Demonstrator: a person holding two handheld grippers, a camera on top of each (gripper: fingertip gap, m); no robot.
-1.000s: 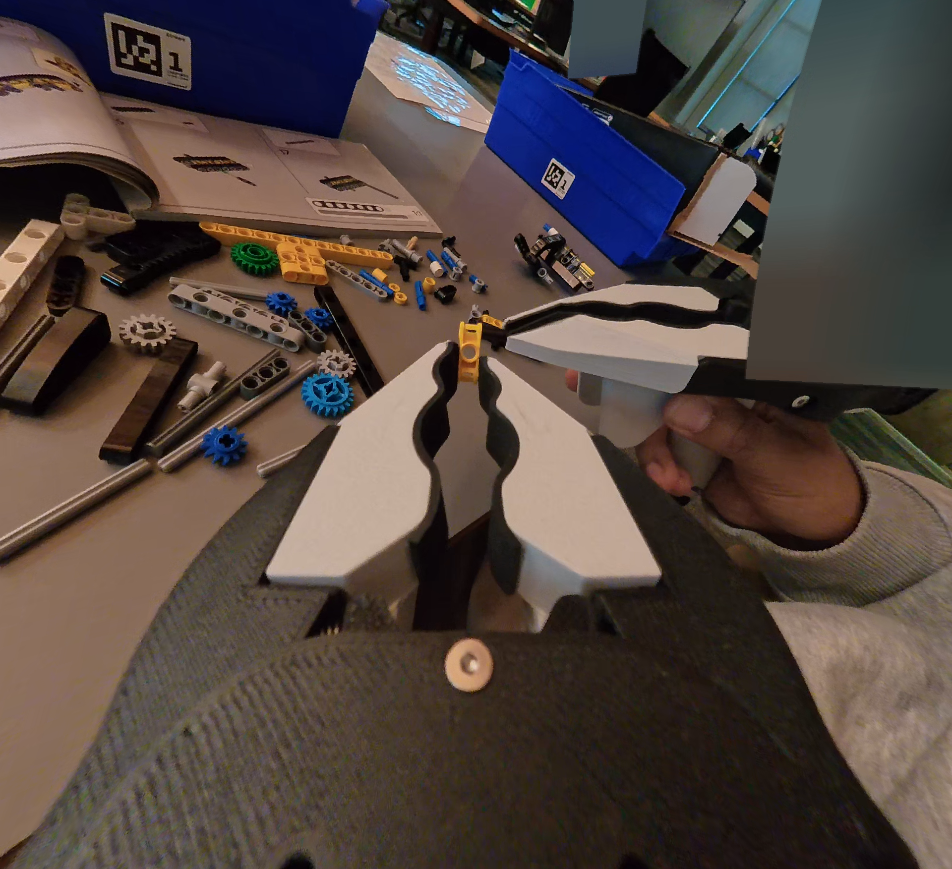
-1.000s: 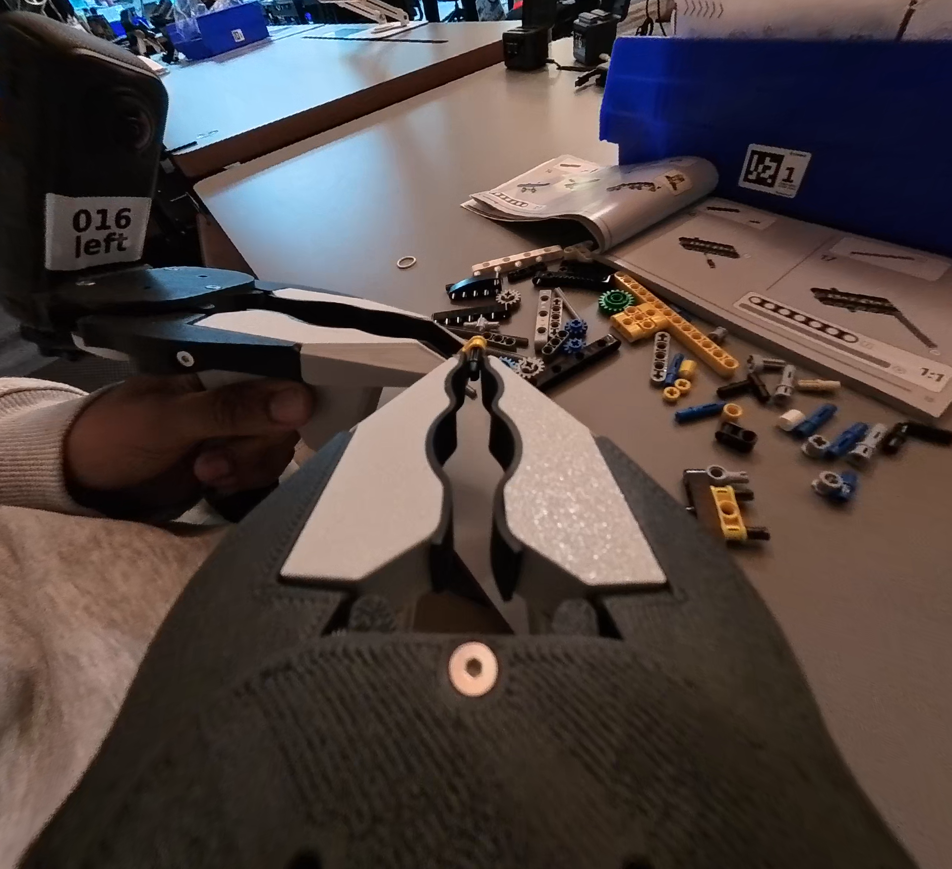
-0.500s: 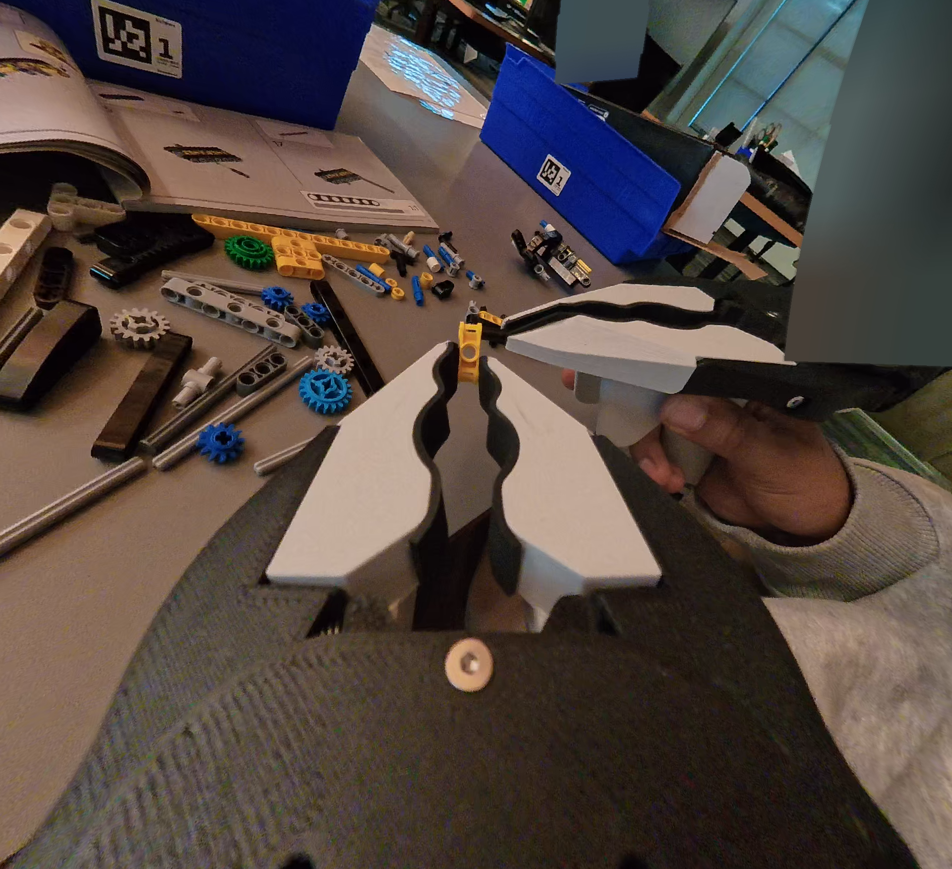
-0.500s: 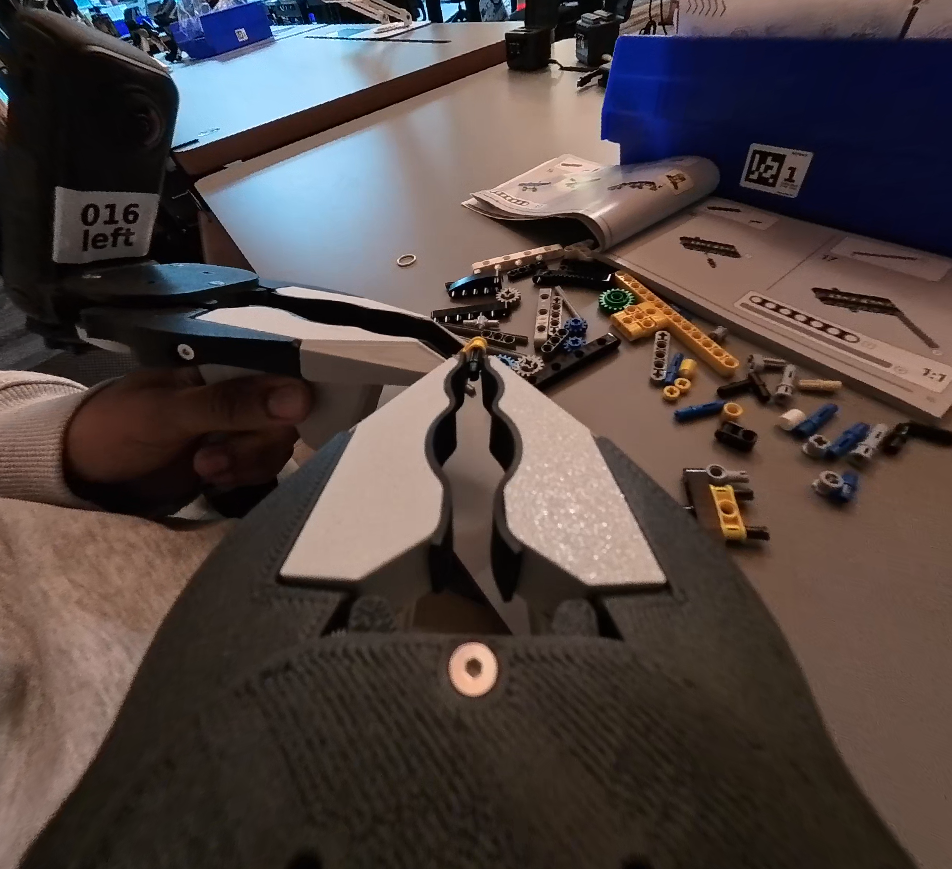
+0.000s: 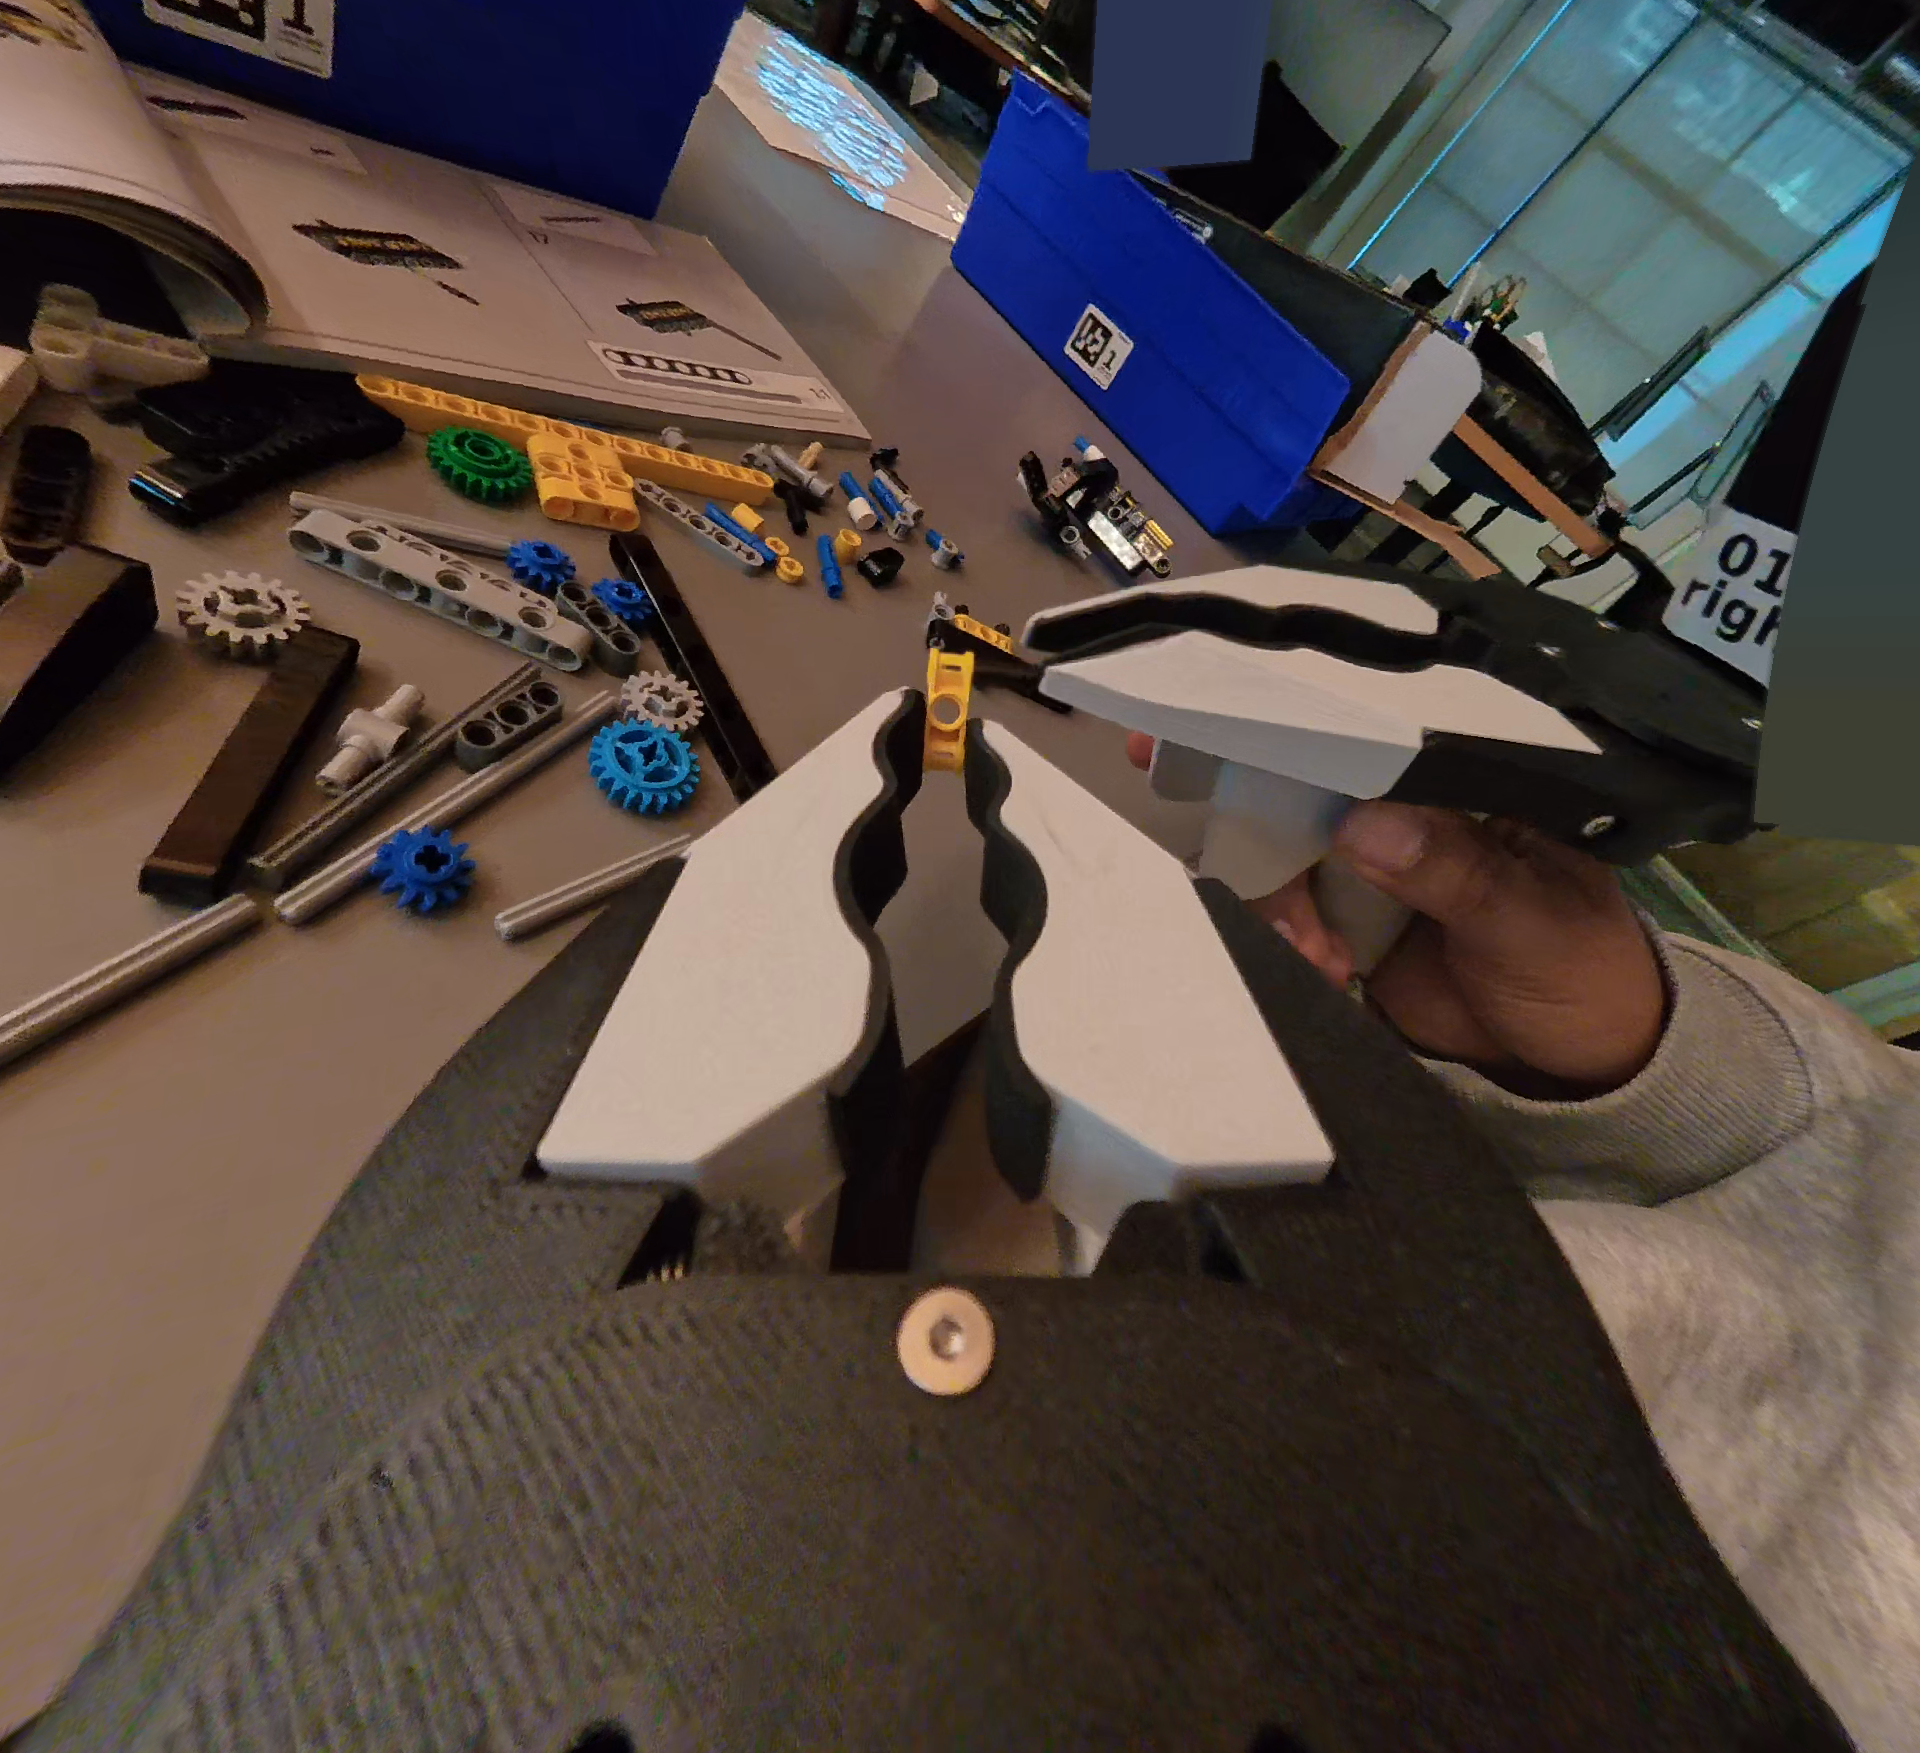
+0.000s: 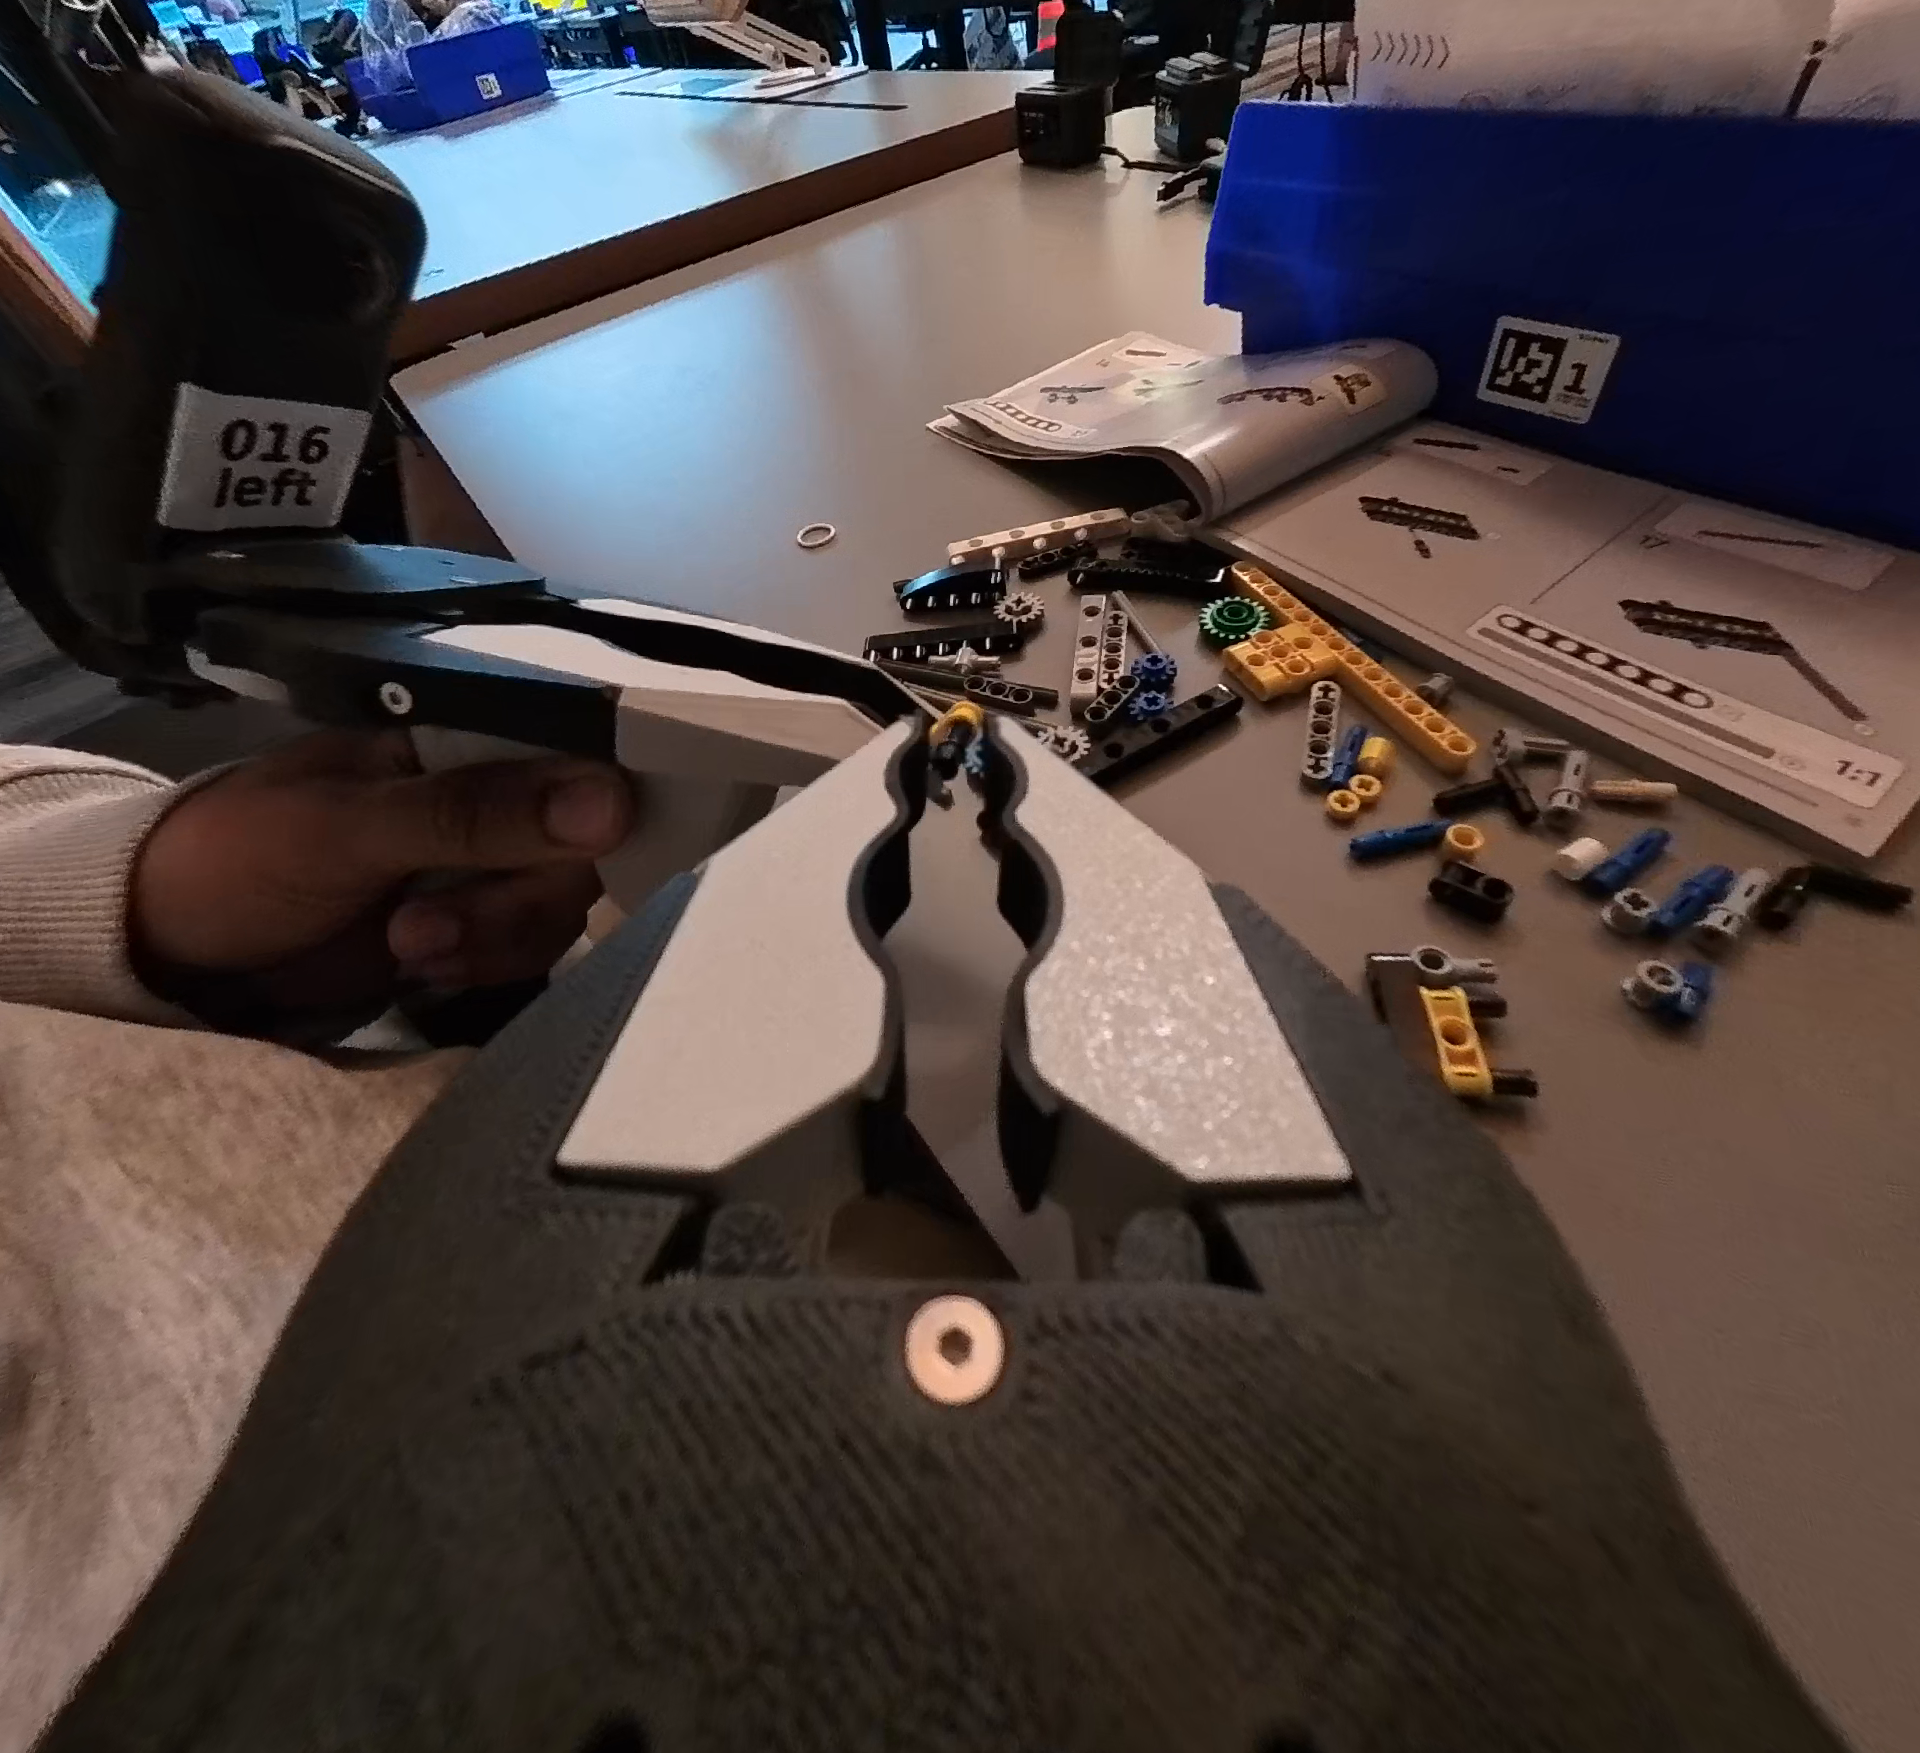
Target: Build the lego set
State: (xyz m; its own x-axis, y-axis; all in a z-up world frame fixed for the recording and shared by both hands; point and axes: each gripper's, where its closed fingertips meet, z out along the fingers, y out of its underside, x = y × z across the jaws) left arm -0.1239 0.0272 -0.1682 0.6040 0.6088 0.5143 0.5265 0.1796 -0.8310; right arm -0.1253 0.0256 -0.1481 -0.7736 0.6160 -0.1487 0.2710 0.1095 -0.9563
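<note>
My left gripper is shut on a small yellow connector, which stands upright between its tips above the table. My right gripper reaches in from the right, tip to tip with it. In the right wrist view my right gripper is shut on a small black pin piece with a blue bit beside it. This piece touches the yellow connector. The left gripper comes in from the left there. A hand holds each gripper.
Loose parts lie on the grey table: a green gear, yellow beams, blue gears, grey axles. An open instruction booklet lies before a blue bin. A small yellow-and-black assembly lies at the right. Only a small space, under 4 cm, lies between the two pairs of fingers. My left gripper's tips are some 12 cm from the green gear. It is also in sight in the right wrist view.
Both grippers stay tip to tip with the same holds. The left wrist view has tilted and shifted slightly, so the table parts appear a little lower and to the left.
</note>
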